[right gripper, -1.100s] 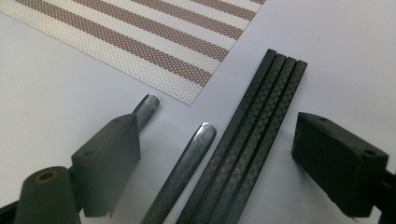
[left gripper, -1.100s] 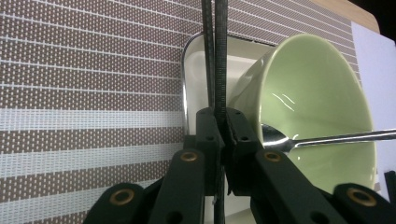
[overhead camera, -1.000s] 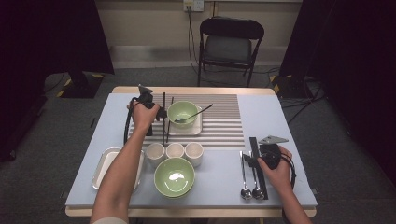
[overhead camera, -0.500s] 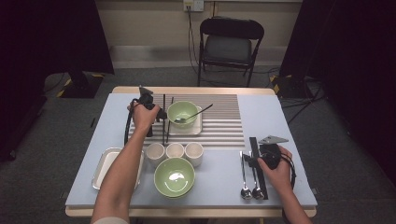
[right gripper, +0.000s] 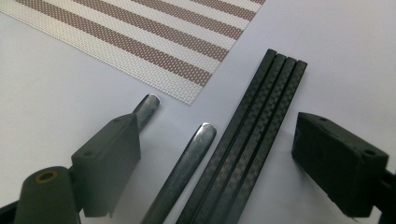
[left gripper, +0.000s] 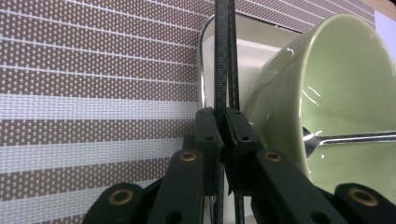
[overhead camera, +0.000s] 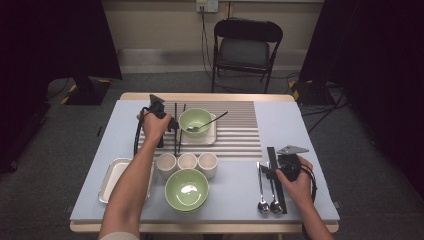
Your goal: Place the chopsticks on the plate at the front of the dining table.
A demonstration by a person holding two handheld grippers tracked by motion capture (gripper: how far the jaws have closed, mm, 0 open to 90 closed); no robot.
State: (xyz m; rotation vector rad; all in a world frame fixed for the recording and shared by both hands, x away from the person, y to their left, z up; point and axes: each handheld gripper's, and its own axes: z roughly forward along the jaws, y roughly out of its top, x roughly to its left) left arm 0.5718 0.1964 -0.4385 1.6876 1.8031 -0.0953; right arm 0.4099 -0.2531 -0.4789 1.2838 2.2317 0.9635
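Note:
My left gripper (left gripper: 223, 116) is shut on a pair of black chopsticks (left gripper: 220, 65), which run straight ahead past a white plate (left gripper: 252, 46). A light green bowl (left gripper: 336, 84) stands on that plate with a metal spoon (left gripper: 359, 137) in it. From above, the left gripper (overhead camera: 170, 125) holds the chopsticks (overhead camera: 176, 135) at the left side of the striped placemat (overhead camera: 235, 132), beside the bowl (overhead camera: 195, 120). My right gripper (right gripper: 224, 158) is open, low over the table. Its jaws straddle one spoon handle (right gripper: 187, 158) and a bundle of black chopsticks (right gripper: 259, 126). A second spoon handle (right gripper: 147, 106) lies by the left jaw.
Three white cups (overhead camera: 187, 162) stand in a row in front of the mat, with a larger green bowl (overhead camera: 187, 189) nearer the person. A white tray (overhead camera: 111, 181) lies at the front left. Two spoons (overhead camera: 261, 187) lie left of the right gripper (overhead camera: 274, 171). A chair (overhead camera: 245, 47) stands beyond the table.

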